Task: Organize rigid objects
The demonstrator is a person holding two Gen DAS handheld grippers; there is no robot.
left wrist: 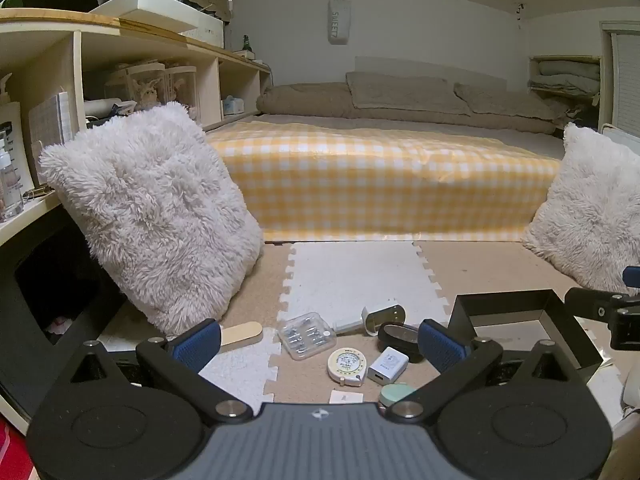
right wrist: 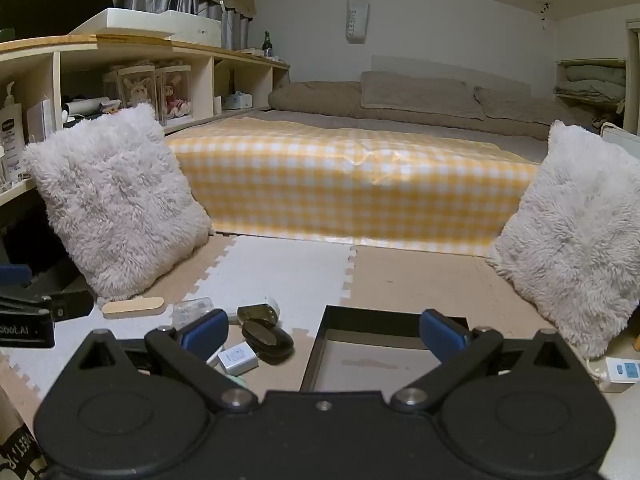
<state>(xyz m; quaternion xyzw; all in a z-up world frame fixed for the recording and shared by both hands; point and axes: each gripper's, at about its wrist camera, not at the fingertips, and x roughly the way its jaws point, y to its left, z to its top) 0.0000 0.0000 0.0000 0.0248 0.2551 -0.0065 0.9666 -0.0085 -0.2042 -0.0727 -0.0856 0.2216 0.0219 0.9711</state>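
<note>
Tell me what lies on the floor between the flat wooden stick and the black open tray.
In the left wrist view, between the flat wooden stick and the black open tray: a clear plastic case, a round tape measure, a white charger, a dark oval case.

**Dim indoor light, heavy fisheye bend**

Both views are dim and faintly greenish, lit softly from overhead; the white ceiling (left wrist: 440, 4) is the brightest area. The glossy yellow checked cover (right wrist: 360, 184) on the bed carries pale glare along its creases. Shadows are soft and shallow, deepest under the shelf (left wrist: 120, 36) at left. The 4 corners of each frame fall to black, and straight edges bow strongly toward the rim. Focus is fairly even, with fine grain and no motion blur.
</note>
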